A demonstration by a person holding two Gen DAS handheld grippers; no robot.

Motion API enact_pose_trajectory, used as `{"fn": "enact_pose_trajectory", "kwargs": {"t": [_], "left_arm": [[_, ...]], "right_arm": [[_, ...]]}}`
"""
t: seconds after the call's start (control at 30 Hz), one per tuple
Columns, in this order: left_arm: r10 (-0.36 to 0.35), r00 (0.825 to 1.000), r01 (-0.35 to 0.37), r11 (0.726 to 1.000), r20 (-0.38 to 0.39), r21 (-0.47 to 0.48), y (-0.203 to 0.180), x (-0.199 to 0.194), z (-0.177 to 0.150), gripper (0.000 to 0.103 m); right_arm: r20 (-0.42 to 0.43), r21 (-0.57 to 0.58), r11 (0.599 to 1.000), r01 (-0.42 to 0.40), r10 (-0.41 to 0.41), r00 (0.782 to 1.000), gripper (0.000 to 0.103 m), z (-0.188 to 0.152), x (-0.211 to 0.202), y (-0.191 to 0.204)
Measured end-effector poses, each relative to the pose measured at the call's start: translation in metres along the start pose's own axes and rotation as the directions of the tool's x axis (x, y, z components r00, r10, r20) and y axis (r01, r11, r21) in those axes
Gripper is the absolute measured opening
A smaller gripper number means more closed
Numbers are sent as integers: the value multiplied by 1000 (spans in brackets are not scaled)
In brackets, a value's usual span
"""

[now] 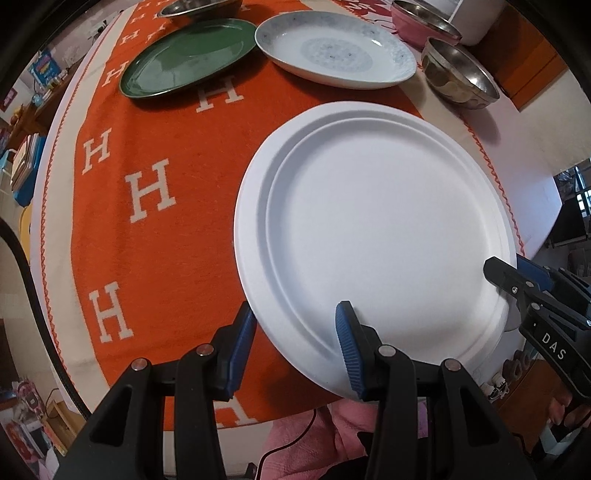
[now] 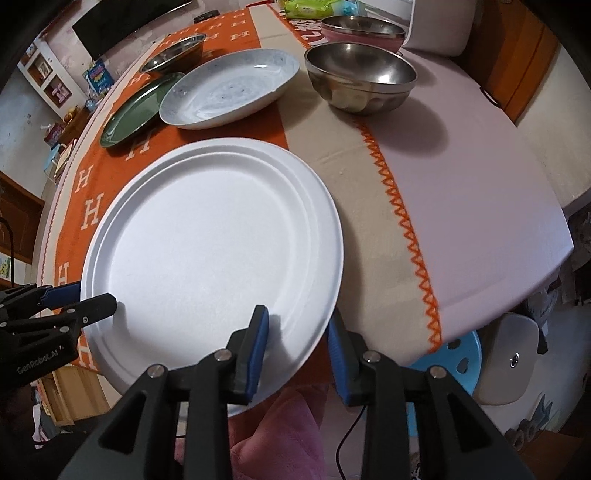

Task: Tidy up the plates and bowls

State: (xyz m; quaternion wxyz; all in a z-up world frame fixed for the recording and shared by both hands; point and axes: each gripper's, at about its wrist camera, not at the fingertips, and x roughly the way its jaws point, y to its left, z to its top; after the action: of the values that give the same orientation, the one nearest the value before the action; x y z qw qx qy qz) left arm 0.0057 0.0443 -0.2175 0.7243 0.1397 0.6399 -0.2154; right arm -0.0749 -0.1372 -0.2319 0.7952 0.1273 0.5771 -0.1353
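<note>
A white paper plate [image 1: 376,221] [image 2: 214,240] hangs over the table's near edge, above pink clothing. I cannot tell whether it rests on the cloth. My left gripper [image 1: 295,308] [image 2: 92,293] points down and is shut across the plate's near-left rim, one pad at the outer edge and one at the inner step. My right gripper [image 2: 298,315] [image 1: 511,264] straddles the near-right rim, one finger over the plate's floor and the other just outside the edge. Its pads stand off the rim.
Behind the plate on the orange H-patterned cloth [image 1: 166,258] lie a green plate [image 1: 188,55] and a blue-patterned oval dish [image 1: 332,51]. A steel bowl [image 2: 362,74] stands to the right, another [image 2: 173,51] far back, and a pink-sided bowl [image 2: 362,31] behind. A blue stool [image 2: 450,365] sits below the table.
</note>
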Motion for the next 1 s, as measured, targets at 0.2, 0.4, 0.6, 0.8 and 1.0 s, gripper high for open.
{"fn": "enact_pose_trajectory", "kwargs": {"t": [0.2, 0.4, 0.6, 0.8, 1.0], "left_arm": [[7, 1000, -7, 999, -15, -39, -3, 5, -1, 42], [27, 999, -29, 997, -31, -68, -13, 13, 7, 44], [34, 998, -37, 996, -45, -77, -17, 14, 14, 46], [29, 999, -32, 995, -33, -98, -17, 8, 18, 56], [32, 1000, -31, 994, 0, -107, -20, -5, 25, 65]], "right_arm": [[-24, -36, 999, -6, 5, 1000, 34, 10, 7, -4], [-57, -78, 997, -24, 19, 998, 35, 16, 11, -6], [-89, -126, 991, -44, 33, 995, 39, 25, 14, -6], [-119, -190, 979, -71, 49, 992, 51, 33, 14, -5], [-125, -228, 970, -79, 51, 991, 57, 45, 10, -9]]}}
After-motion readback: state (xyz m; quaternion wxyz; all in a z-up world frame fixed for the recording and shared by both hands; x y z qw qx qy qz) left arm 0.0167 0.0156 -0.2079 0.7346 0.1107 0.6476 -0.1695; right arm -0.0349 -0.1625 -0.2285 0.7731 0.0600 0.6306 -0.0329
